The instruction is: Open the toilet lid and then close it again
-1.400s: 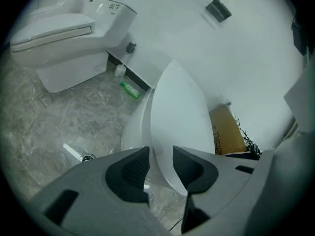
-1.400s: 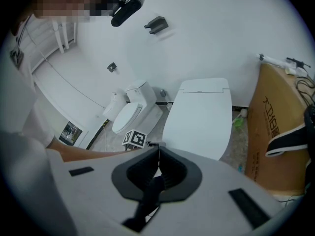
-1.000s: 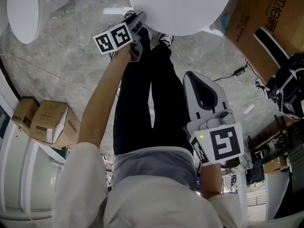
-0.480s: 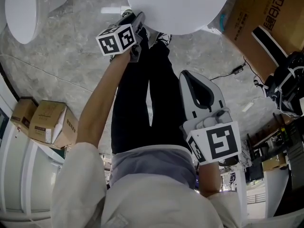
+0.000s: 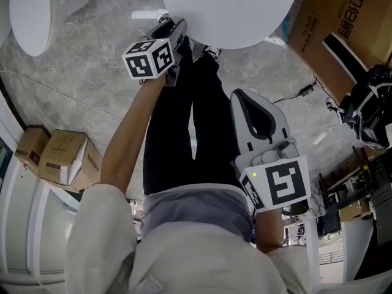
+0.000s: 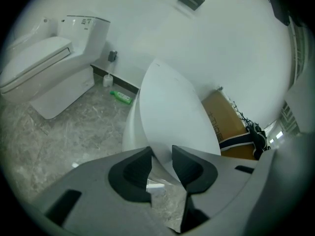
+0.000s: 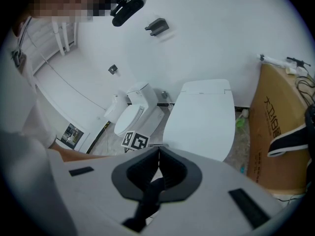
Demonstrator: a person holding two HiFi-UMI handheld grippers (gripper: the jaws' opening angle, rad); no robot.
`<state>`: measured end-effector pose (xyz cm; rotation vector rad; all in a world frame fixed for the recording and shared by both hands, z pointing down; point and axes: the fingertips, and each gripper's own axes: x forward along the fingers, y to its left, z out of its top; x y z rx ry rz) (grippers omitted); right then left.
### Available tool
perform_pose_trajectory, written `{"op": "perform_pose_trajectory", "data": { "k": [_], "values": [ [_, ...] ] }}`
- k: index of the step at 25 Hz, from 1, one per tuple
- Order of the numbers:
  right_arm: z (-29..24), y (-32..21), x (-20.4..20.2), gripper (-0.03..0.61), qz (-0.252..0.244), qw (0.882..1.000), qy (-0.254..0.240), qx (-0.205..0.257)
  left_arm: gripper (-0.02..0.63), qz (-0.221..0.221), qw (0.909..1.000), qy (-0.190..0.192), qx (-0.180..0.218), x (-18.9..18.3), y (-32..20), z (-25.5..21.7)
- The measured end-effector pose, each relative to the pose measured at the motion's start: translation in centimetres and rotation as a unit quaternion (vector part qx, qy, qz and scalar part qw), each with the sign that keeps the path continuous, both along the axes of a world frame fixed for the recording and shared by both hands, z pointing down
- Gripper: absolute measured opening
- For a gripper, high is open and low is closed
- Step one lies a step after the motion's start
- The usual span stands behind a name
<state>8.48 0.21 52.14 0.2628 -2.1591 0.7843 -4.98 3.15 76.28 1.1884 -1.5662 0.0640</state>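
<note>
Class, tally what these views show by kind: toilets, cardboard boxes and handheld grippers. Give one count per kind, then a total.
Toilets: 2
Cardboard boxes: 3
Grippers: 2
Total: 7

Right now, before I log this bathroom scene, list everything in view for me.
toilet lid: one, white, straight ahead
second toilet: one, white, far left, closed
large box: one, brown, right of the near toilet
small boxes: two, brown, floor at left
bottle: one, green, floor by the wall
cable: one, black, floor at right
left gripper: one, grey, clamped on the toilet lid's edge
right gripper: one, grey, shut, empty
</note>
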Motion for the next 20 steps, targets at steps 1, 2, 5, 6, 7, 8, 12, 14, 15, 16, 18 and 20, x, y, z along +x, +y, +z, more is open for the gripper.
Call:
{"op": "perform_pose_trajectory", "data": {
  "k": [1, 2, 5, 6, 7, 8, 12, 14, 15, 16, 18, 20],
  "values": [
    [-0.2, 0.0, -0.1, 0.011, 0.000, 1.000, -0.001, 0.001, 0.120, 0.001, 1.0000, -0.001, 0.002, 0.0, 0.0, -0.3],
    [-0.3, 0.0, -0.1, 0.011, 0.000, 1.000, -0.003, 0.001, 0.121, 0.002, 1.0000, -0.002, 0.003, 0.0, 0.0, -0.6],
    [-0.7, 0.0, -0.2, 0.011, 0.000, 1.000, -0.006, 0.004, 0.121, 0.006, 1.0000, -0.004, 0.004, 0.0, -0.1, -1.1],
    [-0.9, 0.1, -0.3, 0.011, 0.000, 1.000, -0.007, 0.004, 0.121, 0.006, 1.0000, -0.004, 0.004, 0.0, 0.0, -1.3],
    [-1.0, 0.1, -0.3, 0.011, 0.000, 1.000, -0.009, 0.005, 0.121, 0.007, 1.0000, -0.005, 0.005, 0.0, 0.0, -1.4],
    [-1.2, 0.2, -0.4, 0.011, 0.000, 1.000, -0.011, 0.007, 0.121, 0.008, 0.9999, -0.005, 0.005, 0.0, 0.0, -1.6],
    [-1.8, 0.5, -0.5, 0.011, -0.003, 1.000, -0.019, 0.010, 0.122, 0.009, 0.9999, -0.008, 0.007, -0.2, -0.1, -2.8],
    [-2.2, 0.6, -0.6, 0.011, -0.003, 1.000, -0.023, 0.012, 0.123, 0.011, 0.9999, -0.010, 0.008, -0.2, -0.2, -3.5],
    [-2.5, 0.6, -0.6, 0.011, -0.004, 1.000, -0.025, 0.012, 0.123, 0.012, 0.9998, -0.011, 0.008, -0.2, -0.2, -3.9],
    [-2.7, 0.6, -0.6, 0.011, -0.004, 1.000, -0.028, 0.013, 0.124, 0.013, 0.9998, -0.012, 0.006, -0.2, -0.3, -4.2],
    [-3.3, 0.6, -0.5, 0.011, -0.006, 0.999, -0.032, 0.010, 0.124, 0.015, 0.9998, -0.013, 0.002, -0.2, -0.5, -4.9],
    [-4.1, 0.6, -0.3, 0.011, -0.007, 0.999, -0.034, 0.010, 0.124, 0.016, 0.9998, -0.010, 0.001, -0.2, -0.6, -5.7]
  ]
}}
